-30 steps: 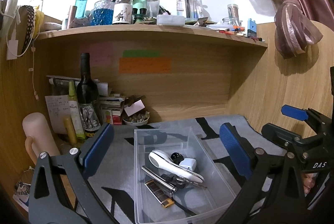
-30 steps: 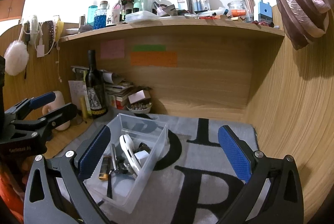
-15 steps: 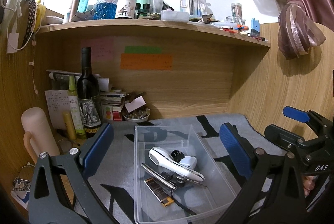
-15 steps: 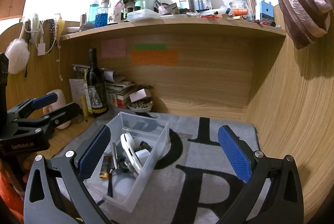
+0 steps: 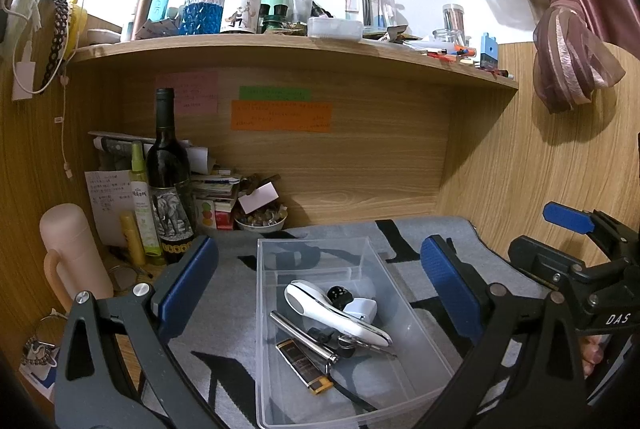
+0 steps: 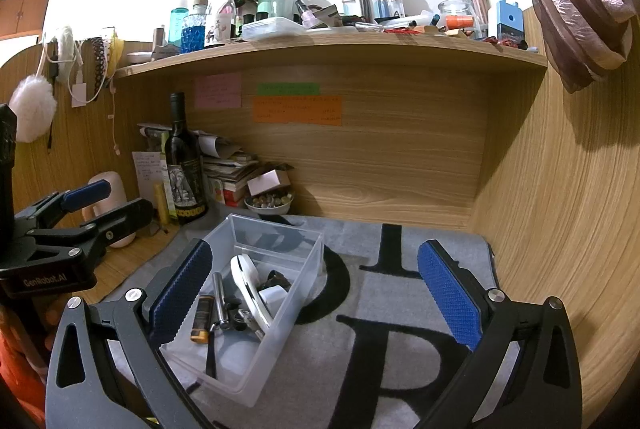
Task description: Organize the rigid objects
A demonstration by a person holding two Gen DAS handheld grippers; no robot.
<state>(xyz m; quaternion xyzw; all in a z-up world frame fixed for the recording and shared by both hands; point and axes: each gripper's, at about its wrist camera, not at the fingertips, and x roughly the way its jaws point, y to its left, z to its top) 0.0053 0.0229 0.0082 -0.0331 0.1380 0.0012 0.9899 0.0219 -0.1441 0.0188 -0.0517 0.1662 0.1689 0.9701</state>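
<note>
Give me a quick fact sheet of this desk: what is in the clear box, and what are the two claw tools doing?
container: clear plastic bin on a grey mat
bin contents: white handheld device, silver pen, black-and-gold lighter, small dark bits
left gripper: fingers open, empty, above the bin
right gripper: fingers open, empty, by the bin's right side
back left: wine bottle, small bowl

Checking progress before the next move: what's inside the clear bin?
In the bin: a white handled tool, metal pen, brown lighter, small dark pieces. Anything beneath the tool is hidden.
</note>
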